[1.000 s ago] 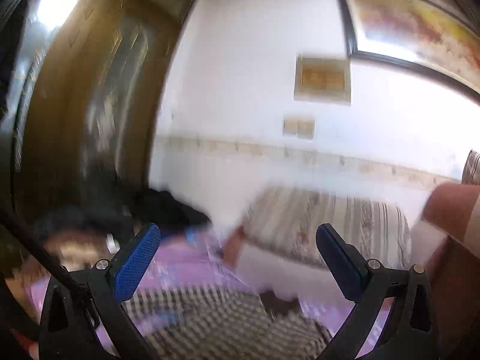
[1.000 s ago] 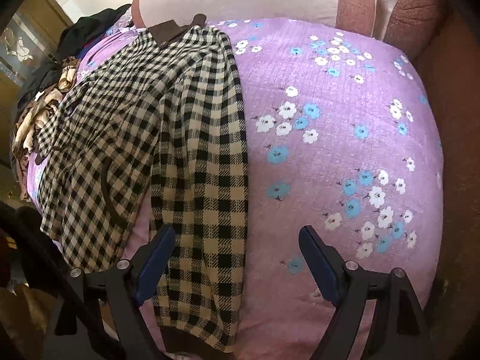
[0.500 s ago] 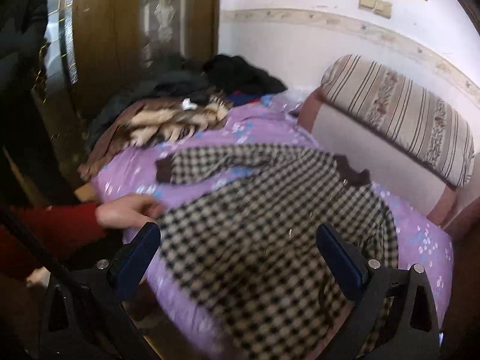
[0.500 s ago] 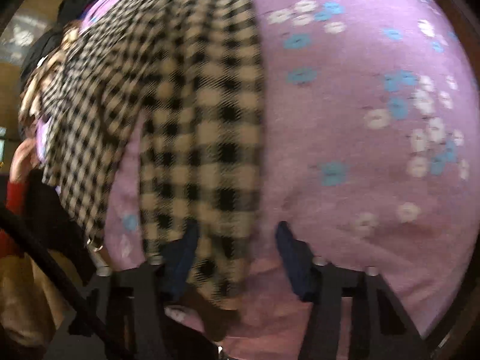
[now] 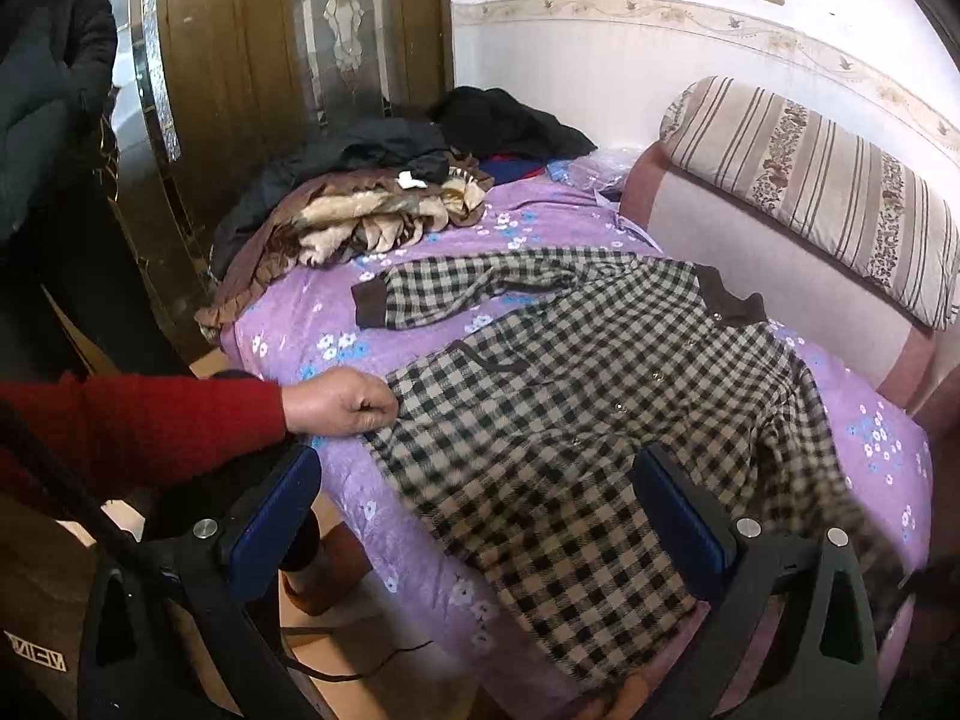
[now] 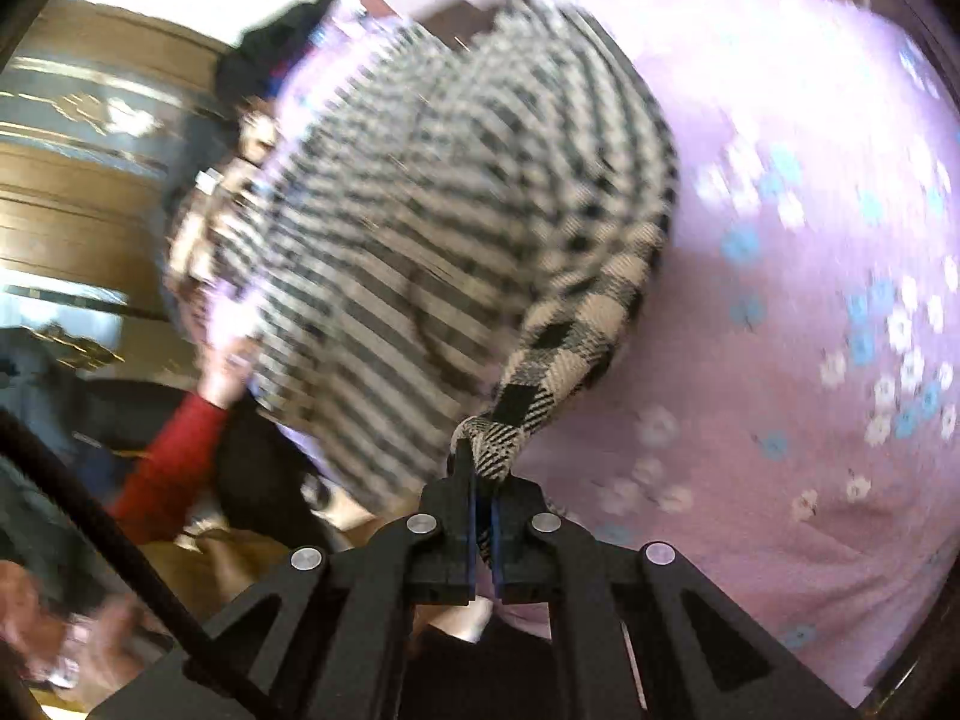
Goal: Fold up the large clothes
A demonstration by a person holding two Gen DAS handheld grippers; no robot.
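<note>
**We have the sleeve pinched and the first fold is ours to make**

In the right wrist view our right gripper (image 6: 483,480) has its jaws clamped tight on a bunched end of the checked shirt (image 5: 570,420), the cloth rising from the pads toward twelve o'clock, taut and a little lifted; that view is blurred, so we cannot tell which part of the hem or cuff it is. In the left wrist view our left gripper (image 5: 474,516) stands wide apart with nothing between its fingers, hovering above the shirt's lower edge; the shirt lies face up, buttoned, on the purple flowered bedspread (image 5: 300,324), its collar toward one o'clock, one sleeve stretched out toward ten o'clock. A bare hand (image 5: 342,402) in a red sleeve (image 5: 144,426) rests at the shirt's side at nine o'clock; a pile of clothes (image 5: 372,216) sits at eleven o'clock. We judge this the opening fold: the held side should be carried across the body; the left claw likely needs a matching grip first, lest the cloth drag askew.
</note>
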